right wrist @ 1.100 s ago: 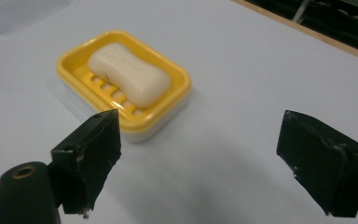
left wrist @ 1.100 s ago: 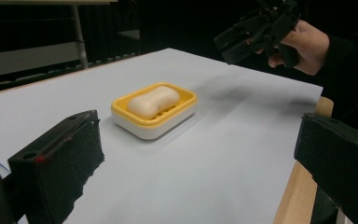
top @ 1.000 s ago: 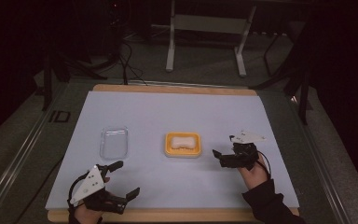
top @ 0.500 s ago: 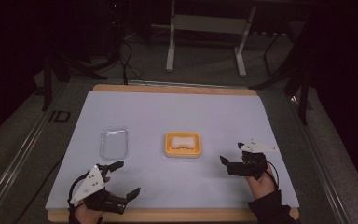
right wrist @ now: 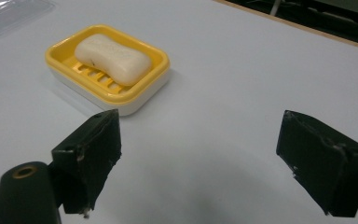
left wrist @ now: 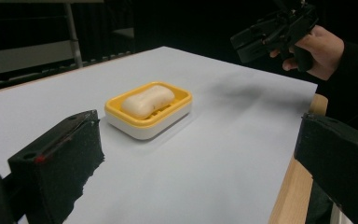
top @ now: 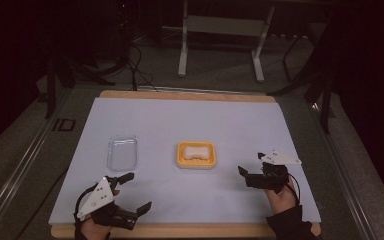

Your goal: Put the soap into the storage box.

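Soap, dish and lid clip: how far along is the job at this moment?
Done: the soap lies in the yellow soap dish. In hand: nothing; the left gripper and right gripper are open, off both. Left: the clear lid lies apart on the table, so probably covering the dish.

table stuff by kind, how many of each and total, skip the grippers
soap dish: 1
soap bar: 1
clear plastic lid: 1
total: 3
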Demonstrator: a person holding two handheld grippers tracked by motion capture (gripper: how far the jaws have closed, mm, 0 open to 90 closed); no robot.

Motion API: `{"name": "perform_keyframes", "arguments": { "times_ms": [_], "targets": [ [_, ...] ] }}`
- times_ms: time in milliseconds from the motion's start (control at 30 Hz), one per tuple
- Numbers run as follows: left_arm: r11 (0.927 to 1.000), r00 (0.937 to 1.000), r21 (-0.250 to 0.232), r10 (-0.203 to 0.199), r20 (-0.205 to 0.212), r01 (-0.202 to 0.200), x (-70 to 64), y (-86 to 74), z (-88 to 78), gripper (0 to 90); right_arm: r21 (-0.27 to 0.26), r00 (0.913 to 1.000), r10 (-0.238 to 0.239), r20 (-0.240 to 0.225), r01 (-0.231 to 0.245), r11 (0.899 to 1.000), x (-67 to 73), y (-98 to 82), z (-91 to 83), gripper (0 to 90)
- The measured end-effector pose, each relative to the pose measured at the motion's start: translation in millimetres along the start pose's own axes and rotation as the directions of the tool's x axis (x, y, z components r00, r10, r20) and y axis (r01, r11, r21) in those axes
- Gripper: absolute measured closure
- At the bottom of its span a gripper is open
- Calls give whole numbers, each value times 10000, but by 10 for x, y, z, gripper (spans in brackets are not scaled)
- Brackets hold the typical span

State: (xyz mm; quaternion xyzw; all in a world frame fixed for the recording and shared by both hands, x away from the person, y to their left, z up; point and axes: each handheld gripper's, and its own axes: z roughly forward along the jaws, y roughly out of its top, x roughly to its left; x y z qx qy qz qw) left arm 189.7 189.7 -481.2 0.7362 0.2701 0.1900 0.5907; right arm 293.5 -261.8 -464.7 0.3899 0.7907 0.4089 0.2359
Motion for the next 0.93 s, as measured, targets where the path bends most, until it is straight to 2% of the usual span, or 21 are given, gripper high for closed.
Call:
{"name": "perform_keyframes", "arguments": {
  "times_ms": [467,633,933],
  "targets": [
    [10000,10000,39,8,51,-8,-5,-1,5,12,34,10000,55,-39,-54,10000,-31,-16,14,138],
    [10000,10000,48,37,63,-38,-9,0,3,12,29,9999,36,127,-37,10000,-32,-16,8,139],
    [10000,10000,64,54,65,-54,-10,-1,4,12,97,9999,69,122,-71,9999,-41,-23,20,139]
  ]
}}
